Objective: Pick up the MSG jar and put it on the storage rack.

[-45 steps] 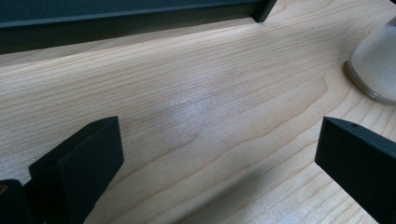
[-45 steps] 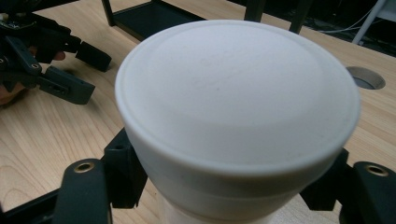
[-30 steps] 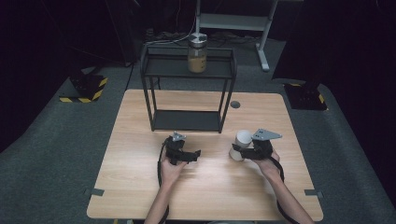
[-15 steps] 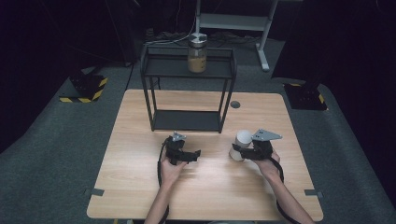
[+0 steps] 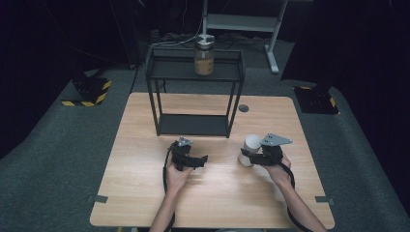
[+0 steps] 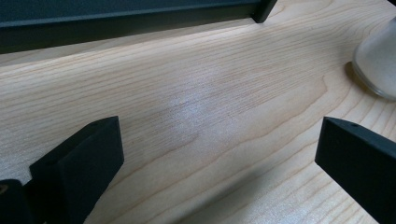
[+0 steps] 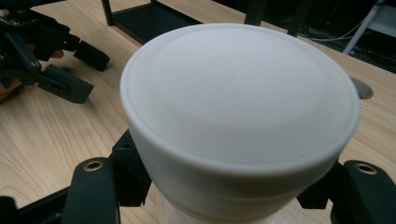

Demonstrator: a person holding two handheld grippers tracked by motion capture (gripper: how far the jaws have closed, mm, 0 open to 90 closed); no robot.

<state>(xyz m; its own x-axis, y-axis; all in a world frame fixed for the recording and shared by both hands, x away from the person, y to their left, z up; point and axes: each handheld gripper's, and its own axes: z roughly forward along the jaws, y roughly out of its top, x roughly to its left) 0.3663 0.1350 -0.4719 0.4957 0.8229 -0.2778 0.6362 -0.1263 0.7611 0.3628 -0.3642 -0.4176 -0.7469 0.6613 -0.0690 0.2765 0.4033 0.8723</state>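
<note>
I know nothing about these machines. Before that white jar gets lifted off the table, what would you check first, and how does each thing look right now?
1. Right claw closed on the white jar, below its lid: ok.
2. Jar upright: ok, its flat lid faces up in the right gripper view.
3. Left claw out of the way: ok, open, nothing in it, apart from the jar.
4. Room on the black shelf: ok, the bottom level is bare; the top level holds one glass jar with space beside it.
5. Lid screwed tight: cannot tell.
6. Grip firm enough for a lift: cannot tell.
</note>
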